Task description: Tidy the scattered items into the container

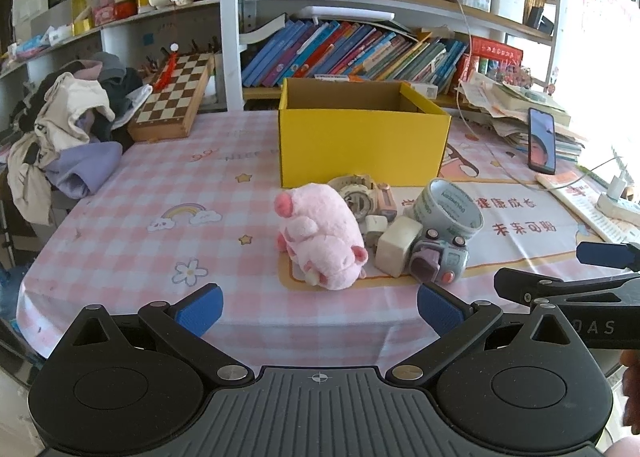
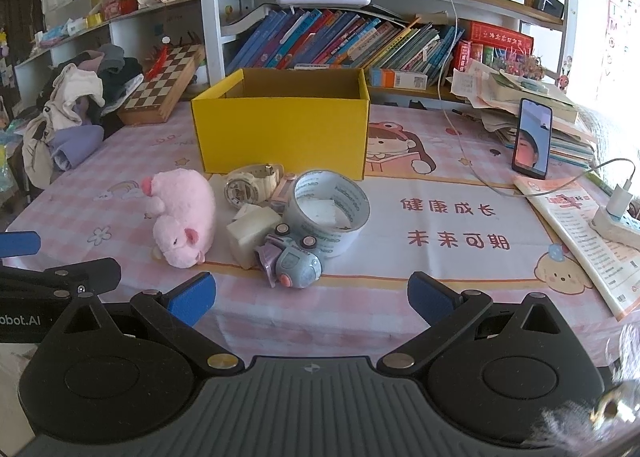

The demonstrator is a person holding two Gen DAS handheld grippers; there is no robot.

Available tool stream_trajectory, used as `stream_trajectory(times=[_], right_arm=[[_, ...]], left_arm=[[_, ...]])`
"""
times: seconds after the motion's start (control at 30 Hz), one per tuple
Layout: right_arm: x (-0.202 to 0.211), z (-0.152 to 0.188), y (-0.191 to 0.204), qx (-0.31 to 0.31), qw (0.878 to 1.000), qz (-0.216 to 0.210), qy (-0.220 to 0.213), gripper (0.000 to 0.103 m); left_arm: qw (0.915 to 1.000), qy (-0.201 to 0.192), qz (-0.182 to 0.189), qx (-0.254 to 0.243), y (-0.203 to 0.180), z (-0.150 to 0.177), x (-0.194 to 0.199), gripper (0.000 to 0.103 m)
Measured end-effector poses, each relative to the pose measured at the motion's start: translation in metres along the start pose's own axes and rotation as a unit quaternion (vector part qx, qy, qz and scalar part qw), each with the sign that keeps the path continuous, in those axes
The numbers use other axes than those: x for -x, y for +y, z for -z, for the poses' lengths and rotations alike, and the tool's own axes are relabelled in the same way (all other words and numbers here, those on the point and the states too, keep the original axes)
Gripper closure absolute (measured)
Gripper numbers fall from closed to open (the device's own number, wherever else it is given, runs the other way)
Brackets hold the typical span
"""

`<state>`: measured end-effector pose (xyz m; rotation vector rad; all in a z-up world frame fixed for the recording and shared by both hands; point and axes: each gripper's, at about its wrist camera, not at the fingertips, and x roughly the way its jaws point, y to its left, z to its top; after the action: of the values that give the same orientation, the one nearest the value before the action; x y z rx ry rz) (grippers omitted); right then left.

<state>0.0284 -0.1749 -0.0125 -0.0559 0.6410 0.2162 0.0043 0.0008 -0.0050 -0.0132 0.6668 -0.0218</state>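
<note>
An open yellow box (image 1: 362, 147) (image 2: 282, 137) stands mid-table. In front of it lies a cluster: a pink plush pig (image 1: 320, 237) (image 2: 184, 215), a cream wristwatch (image 1: 356, 191) (image 2: 250, 183), a tape roll (image 1: 448, 209) (image 2: 332, 209), a white block (image 1: 396, 247) (image 2: 250, 235) and a blue-grey toy car (image 1: 440, 261) (image 2: 294, 261). My left gripper (image 1: 320, 307) is open and empty, just short of the pig. My right gripper (image 2: 312, 297) is open and empty, just short of the toy car.
A pile of clothes (image 1: 68, 129) and a chessboard (image 1: 174, 97) sit at the left. A standing phone (image 2: 532, 143), books, a booklet (image 2: 580, 233) and a charger with cable (image 2: 618, 205) crowd the right. Bookshelves rise behind the table.
</note>
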Motion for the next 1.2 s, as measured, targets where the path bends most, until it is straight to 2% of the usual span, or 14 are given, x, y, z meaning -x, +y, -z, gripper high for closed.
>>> stream_trajectory(times=[0.2,0.63,1.2], right_arm=[[0.001,-0.002,0.001,-0.001,1.000,-0.006,-0.003,0.000],[0.002,-0.004,0.003,0.004,1.000,-0.006,-0.007,0.000],[0.002,-0.008,0.012,0.019,1.000,-0.005,-0.011,0.001]], left_arm=[[0.9998,-0.006,0.013,0.010,0.004,-0.003,0.001,0.000],[0.9999,-0.006,-0.009,0.001,0.003,-0.004,0.003,0.000],[1.0000,-0.002,0.006,0.002,0.006,-0.003,0.004,0.000]])
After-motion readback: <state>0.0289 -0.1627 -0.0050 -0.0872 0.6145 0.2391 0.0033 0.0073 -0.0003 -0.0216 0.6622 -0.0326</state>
